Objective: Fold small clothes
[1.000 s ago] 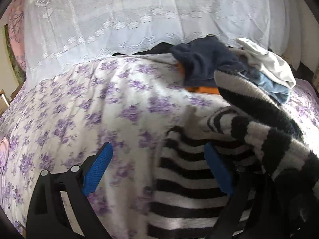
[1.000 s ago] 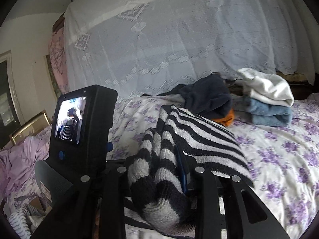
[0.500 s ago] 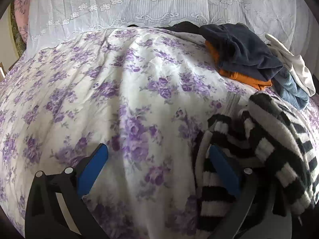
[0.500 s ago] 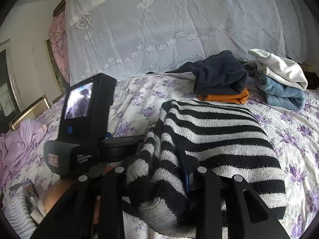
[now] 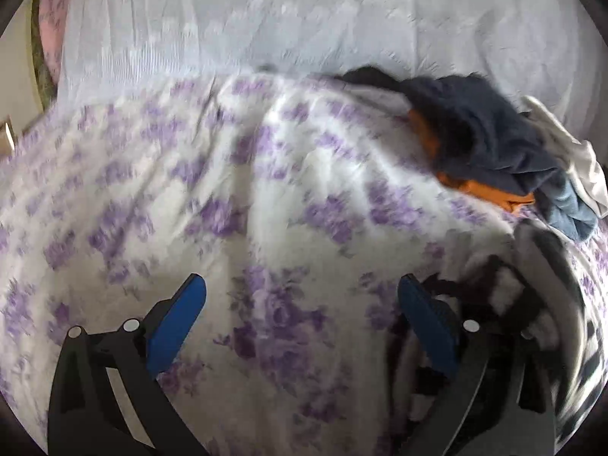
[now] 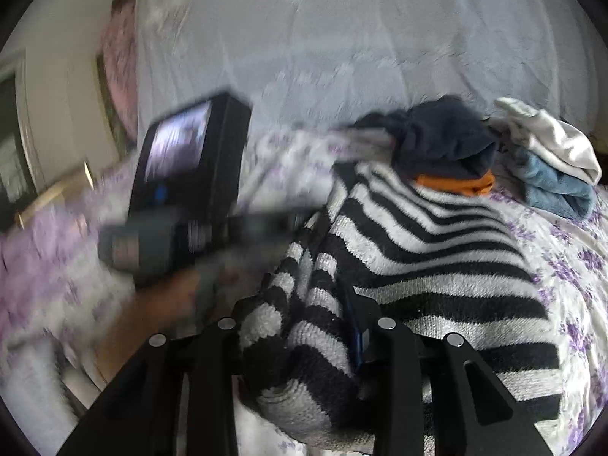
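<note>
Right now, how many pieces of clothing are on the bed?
5: a striped sweater in front, a dark navy garment on an orange one behind it, a white one on a blue one at right. More may be hidden.

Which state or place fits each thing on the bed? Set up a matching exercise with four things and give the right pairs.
Things:
1. left tongs
2. right tongs
3. orange garment
4. white garment

States or places:
A. on top of the blue garment
B. wide apart over the bare floral bedspread
C. under the dark navy garment
D. around a fold of the striped sweater

Pairs: 1-B, 2-D, 3-C, 4-A
</note>
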